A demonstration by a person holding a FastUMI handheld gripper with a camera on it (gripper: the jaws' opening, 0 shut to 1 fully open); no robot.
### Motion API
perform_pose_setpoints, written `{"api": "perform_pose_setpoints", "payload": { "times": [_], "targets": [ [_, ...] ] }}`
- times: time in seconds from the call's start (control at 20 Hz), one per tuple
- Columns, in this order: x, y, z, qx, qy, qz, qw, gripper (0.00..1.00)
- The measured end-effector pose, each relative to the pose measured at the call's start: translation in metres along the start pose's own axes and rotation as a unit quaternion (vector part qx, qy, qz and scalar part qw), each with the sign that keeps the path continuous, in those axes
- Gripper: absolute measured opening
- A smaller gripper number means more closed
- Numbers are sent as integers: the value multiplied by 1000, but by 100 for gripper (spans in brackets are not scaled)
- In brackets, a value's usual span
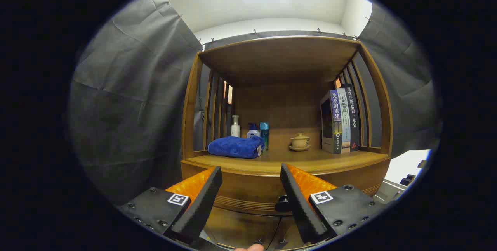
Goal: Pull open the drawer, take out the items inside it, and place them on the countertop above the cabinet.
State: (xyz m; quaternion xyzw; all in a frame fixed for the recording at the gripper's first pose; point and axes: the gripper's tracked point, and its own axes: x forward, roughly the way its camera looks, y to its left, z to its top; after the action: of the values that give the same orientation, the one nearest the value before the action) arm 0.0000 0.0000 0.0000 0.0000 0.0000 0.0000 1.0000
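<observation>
We look along the gripper [251, 173], held level and facing a wooden cabinet [285, 189] head-on. Its two black ribbed fingers [202, 200] stand wide apart with nothing between them, tips just below the front edge of the countertop [287, 160]. Just inside the right finger, a dark round knob [282, 204] sits on the drawer [252, 202], a wide band running left to right under the countertop, its front flush and closed. Below it we see two cabinet doors with small handles. A fingertip [250, 247] shows at the very bottom. On the countertop, beyond the fingers, lie a folded blue towel [235, 147], three bottles [250, 128] behind it, a lidded cup on a saucer [299, 141], and upright books [341, 121] at the right.
</observation>
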Motion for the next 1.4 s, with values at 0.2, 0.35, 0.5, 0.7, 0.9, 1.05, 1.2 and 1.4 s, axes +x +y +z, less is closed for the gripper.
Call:
{"api": "perform_pose_setpoints", "payload": {
  "times": [0.2,0.35,0.5,0.7,0.9,1.05,1.2,1.4],
  "targets": [
    [-6,11,8,-26,-12,8,1000,98],
    [-8,22,8,-45,-17,16,999,98],
    [-8,29,6,-55,-16,21,998,98],
    [-5,27,0,-57,-5,20,998,98],
    [-2,28,-2,-55,0,20,998,98],
    [-2,28,-1,-55,-2,20,998,98],
    [-1,28,-1,-56,-4,20,998,98],
    [-2,28,-2,-56,-3,19,998,98]
  ]
}}
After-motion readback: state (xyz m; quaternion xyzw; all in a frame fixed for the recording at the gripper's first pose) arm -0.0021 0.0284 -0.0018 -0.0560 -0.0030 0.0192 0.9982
